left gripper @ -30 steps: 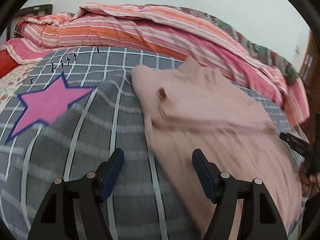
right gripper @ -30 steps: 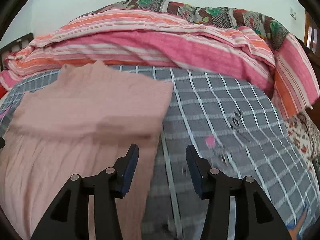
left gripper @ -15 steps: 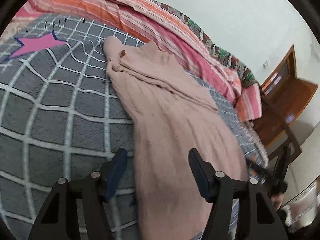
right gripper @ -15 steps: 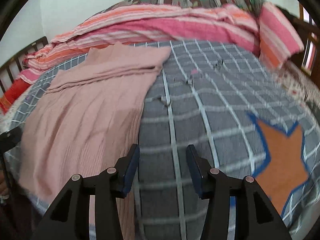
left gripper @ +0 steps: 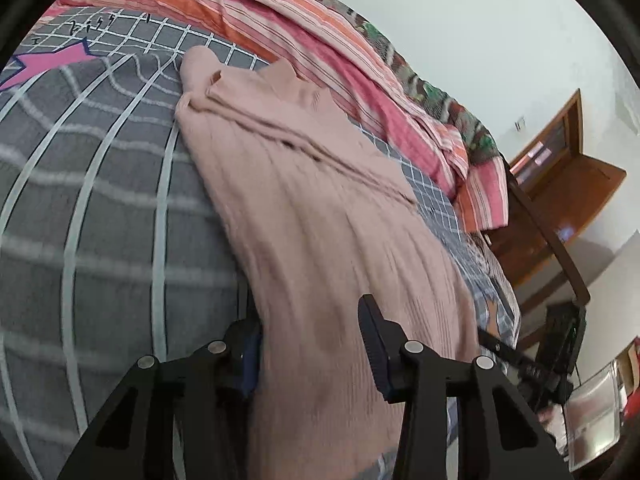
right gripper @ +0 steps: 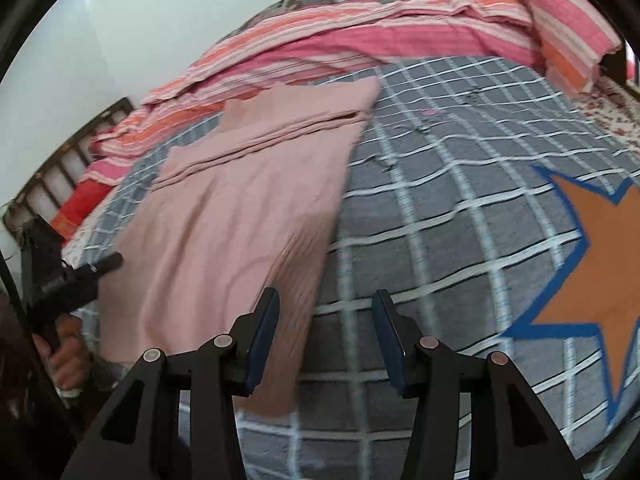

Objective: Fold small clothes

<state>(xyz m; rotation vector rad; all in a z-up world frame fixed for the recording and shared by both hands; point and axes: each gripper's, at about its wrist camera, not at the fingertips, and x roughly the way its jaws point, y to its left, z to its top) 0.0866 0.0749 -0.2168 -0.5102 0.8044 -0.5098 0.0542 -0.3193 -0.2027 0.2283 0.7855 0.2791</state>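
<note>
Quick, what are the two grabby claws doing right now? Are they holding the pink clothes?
Left gripper: jaws have just been closing around the pink garment hem; not yet pinched.
Right gripper: jaws open, holding nothing, at the garment's near corner.

Pale pink garment (left gripper: pixel 320 216), grey checked bedspread (left gripper: pixel 100 200)

- Pink ribbed garment (left gripper: pixel 320 216) lies flat and lengthwise on the grey checked bedspread (left gripper: pixel 100 200).
- Its far end is folded over itself; near hem reaches the bed's edge.
</note>
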